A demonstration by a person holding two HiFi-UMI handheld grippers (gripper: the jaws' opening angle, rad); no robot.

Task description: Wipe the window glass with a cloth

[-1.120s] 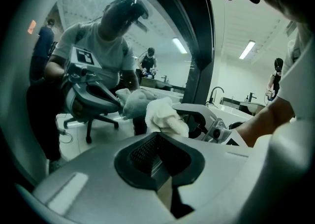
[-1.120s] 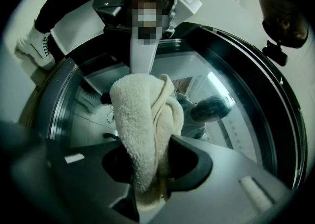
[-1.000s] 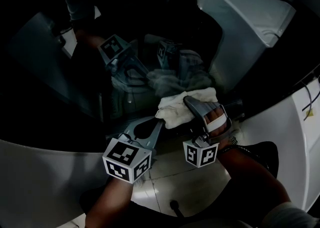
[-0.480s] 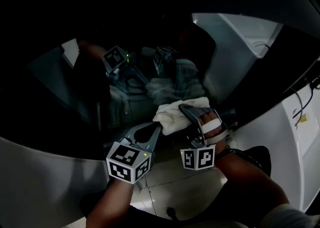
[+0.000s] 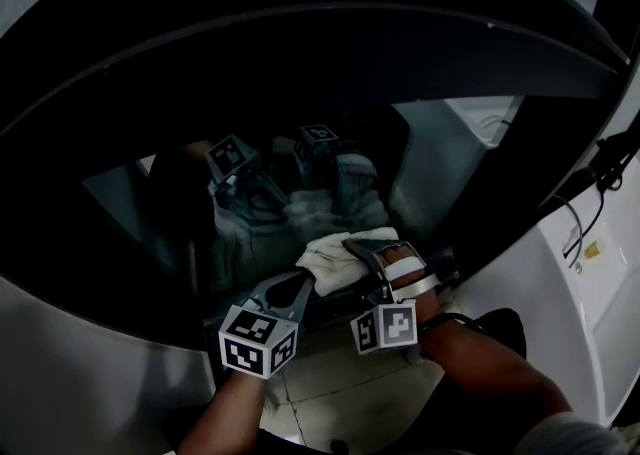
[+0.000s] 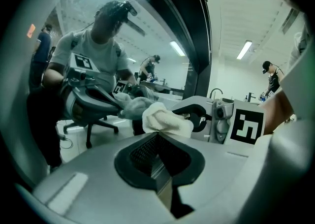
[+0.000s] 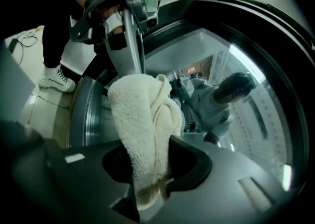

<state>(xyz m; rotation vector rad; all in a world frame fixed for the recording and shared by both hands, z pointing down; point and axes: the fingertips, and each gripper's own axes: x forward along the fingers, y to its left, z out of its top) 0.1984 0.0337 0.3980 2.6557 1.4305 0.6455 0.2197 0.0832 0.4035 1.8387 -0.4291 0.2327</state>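
The dark curved window glass point(image 5: 150, 213) fills the middle of the head view and mirrors me and both grippers. A white terry cloth point(image 5: 335, 258) is pressed against its lower part. My right gripper point(image 5: 357, 245) is shut on the cloth point(image 7: 145, 124), which bunches up between its jaws and out past the tips. My left gripper point(image 5: 308, 280) sits just left of and below the cloth, shut with nothing between its jaws. In the left gripper view the cloth point(image 6: 166, 121) lies just beyond the left gripper point(image 6: 157, 143), with the right gripper point(image 6: 204, 114) behind it.
A black window frame point(image 5: 300, 23) arches over the glass. White body panels lie below at the left point(image 5: 80, 373) and at the right point(image 5: 590, 313), where a thin cable point(image 5: 575, 233) hangs. Pale tiled floor point(image 5: 330, 373) shows under my arms.
The head view has tilted up, showing more of the upper frame. Both grippers and the cloth now sit lower and slightly further left in it, still together on the glass.
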